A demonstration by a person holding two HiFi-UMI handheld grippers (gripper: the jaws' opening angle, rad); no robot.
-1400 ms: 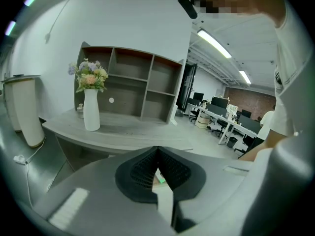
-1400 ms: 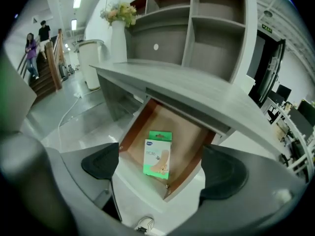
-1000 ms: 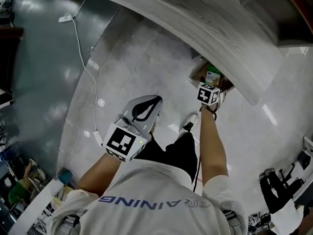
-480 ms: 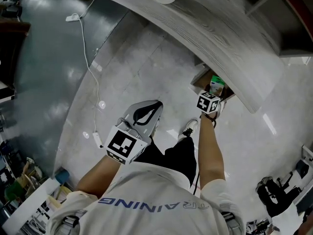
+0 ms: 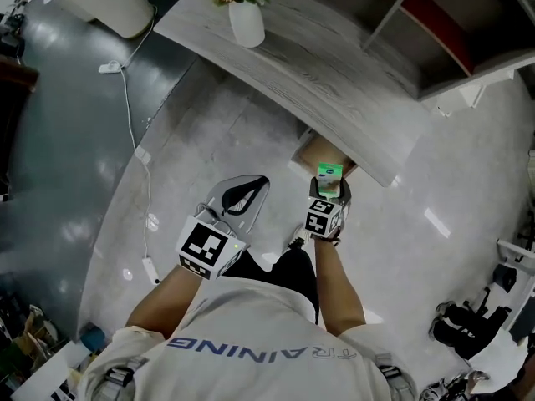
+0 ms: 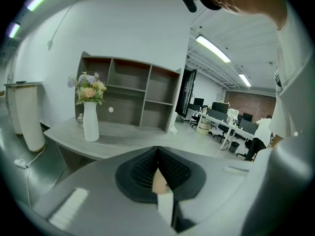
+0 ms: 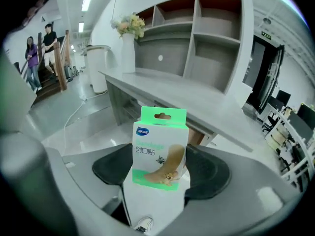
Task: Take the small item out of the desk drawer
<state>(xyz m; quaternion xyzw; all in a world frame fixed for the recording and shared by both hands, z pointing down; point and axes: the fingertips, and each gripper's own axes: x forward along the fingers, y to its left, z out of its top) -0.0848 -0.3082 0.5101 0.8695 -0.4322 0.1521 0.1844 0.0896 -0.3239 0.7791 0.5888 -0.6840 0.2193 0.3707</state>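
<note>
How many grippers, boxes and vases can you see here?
Grippers: 2, the left gripper and the right gripper
Boxes: 1, the green and white box held in the right gripper
Vases: 1, the white vase with flowers, on the desk
Total: 4

The drawer [image 5: 316, 152] is mostly hidden under the worktop [image 5: 334, 82] and behind the box [image 5: 329, 174]. The box's lower end is hidden by the right gripper [image 5: 330, 190].
</note>
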